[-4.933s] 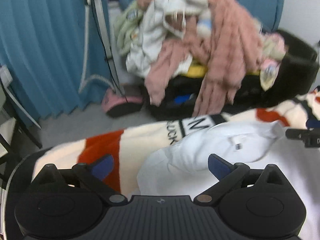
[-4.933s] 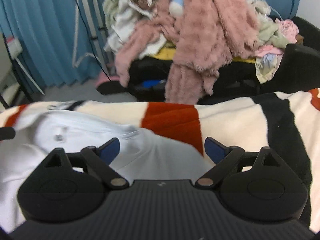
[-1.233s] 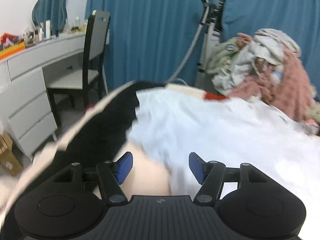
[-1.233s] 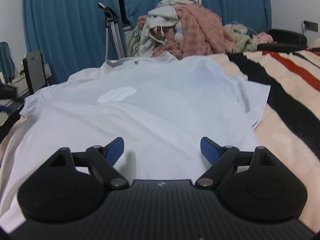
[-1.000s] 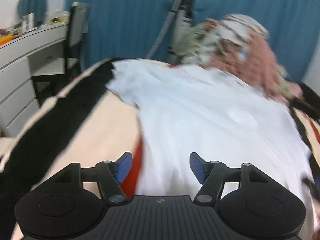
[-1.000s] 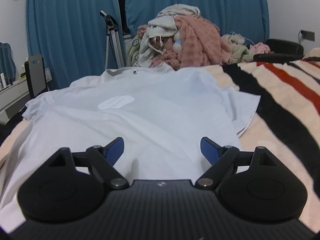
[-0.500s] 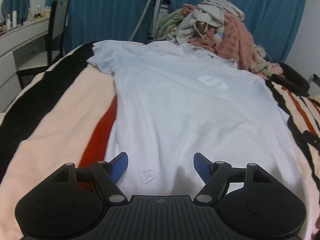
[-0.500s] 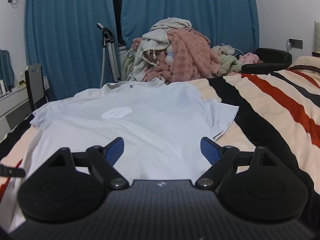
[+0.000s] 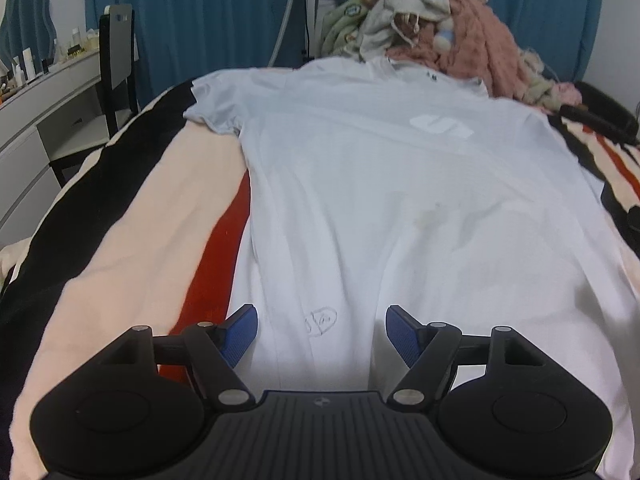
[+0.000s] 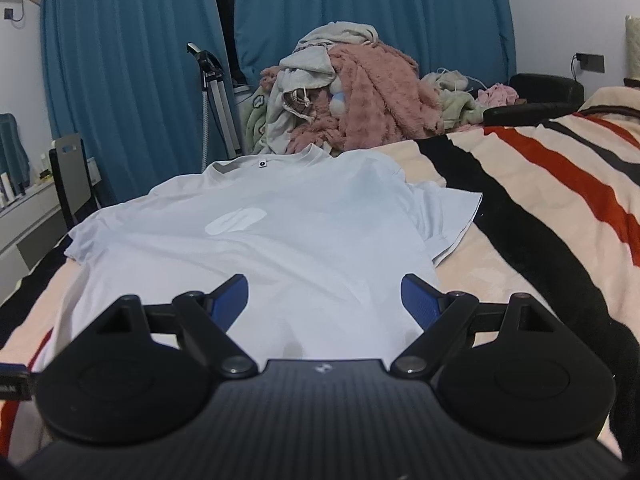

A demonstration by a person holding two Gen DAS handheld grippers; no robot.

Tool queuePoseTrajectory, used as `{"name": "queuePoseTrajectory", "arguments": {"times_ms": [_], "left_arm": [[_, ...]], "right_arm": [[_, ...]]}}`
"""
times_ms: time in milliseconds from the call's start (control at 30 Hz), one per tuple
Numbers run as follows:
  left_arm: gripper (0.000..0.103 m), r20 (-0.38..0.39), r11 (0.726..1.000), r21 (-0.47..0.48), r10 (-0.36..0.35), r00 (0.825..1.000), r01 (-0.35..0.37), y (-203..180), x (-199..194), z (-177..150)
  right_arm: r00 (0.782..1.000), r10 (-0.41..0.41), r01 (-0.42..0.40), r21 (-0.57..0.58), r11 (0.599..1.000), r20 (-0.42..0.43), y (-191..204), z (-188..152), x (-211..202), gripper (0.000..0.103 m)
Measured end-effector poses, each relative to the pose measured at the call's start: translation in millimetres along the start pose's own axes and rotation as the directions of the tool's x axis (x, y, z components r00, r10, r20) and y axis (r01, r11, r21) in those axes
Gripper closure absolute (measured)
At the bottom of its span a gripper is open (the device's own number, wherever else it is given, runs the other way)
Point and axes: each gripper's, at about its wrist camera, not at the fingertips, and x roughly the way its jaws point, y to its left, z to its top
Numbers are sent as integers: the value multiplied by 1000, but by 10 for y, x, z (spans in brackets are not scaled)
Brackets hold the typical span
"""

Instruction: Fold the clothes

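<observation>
Left wrist view: a white T-shirt (image 9: 380, 184) lies spread flat, front up, on a bed covered by a striped blanket (image 9: 132, 216) in cream, black and red. The collar points away from the camera and the hem lies nearest, so the whole body of the shirt is open and smooth, a layout that suits a fold made from the hem end or the sides. The left tool (image 9: 320, 332) hovers low over the hem, its two blue-padded fingers spread wide with shirt cloth visible between them and nothing gripped. Its position over the left part of the hem suggests it is placed to take that edge.

Right wrist view: the right tool (image 10: 324, 296) is likewise spread apart and empty, held low over the right part of the hem. With a tool on each side, the shirt could be lifted evenly.

The left view alone shows a small outlined mark near the hem and a faint yellowish stain (image 9: 428, 216) in the middle of the shirt. It also shows the left sleeve lying flat. The right view alone shows the collar with its small label, and the right sleeve (image 10: 448, 216) lying partly doubled over itself. Both views show a pile of unfolded clothes (image 10: 356, 92) heaped beyond the collar, in front of blue curtains (image 10: 132, 60).
</observation>
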Motion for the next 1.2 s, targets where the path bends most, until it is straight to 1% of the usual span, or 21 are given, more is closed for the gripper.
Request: {"name": "queuePoseTrajectory", "arguments": {"times_ms": [133, 233, 400, 533, 633, 767, 867, 967, 1133, 1200], "left_arm": [[31, -36, 999, 34, 26, 999, -25, -37, -14, -9], [31, -61, 998, 57, 10, 998, -6, -75, -46, -12], [31, -81, 996, 91, 30, 996, -23, -135, -93, -28], [31, -124, 995, 98, 30, 992, -18, -158, -113, -48], [34, -156, 995, 102, 30, 987, -14, -176, -128, -64], [40, -197, 994, 109, 31, 980, -9, -200, -150, -85], [47, -212, 993, 117, 21, 977, 4, -236, -191, -114], [57, -232, 992, 125, 4, 973, 25, -258, -207, -153], [64, -270, 989, 145, 8, 963, 32, -285, -167, -215], [65, -282, 991, 128, 12, 959, 25, -254, -148, -209]], "right_arm": [[1000, 11, -11, 31, 999, -14, -27, 13, 16, 18], [1000, 8, -7, 53, 999, -19, -47, 22, 19, 18], [1000, 6, -5, 55, 998, -29, -51, 20, 26, 18], [999, 4, -2, 60, 998, -35, -57, 25, 34, 18], [999, 1, 2, 64, 998, -40, -62, 28, 39, 18], [999, -10, 13, 70, 997, -48, -76, 17, 39, 18], [998, -10, 15, 82, 997, -60, -94, 8, 53, 18], [997, -7, 14, 95, 995, -73, -101, 1, 82, 18], [996, -8, 16, 91, 996, -87, -93, -15, 104, 18], [996, -10, 18, 92, 996, -88, -96, -13, 109, 18]]}}
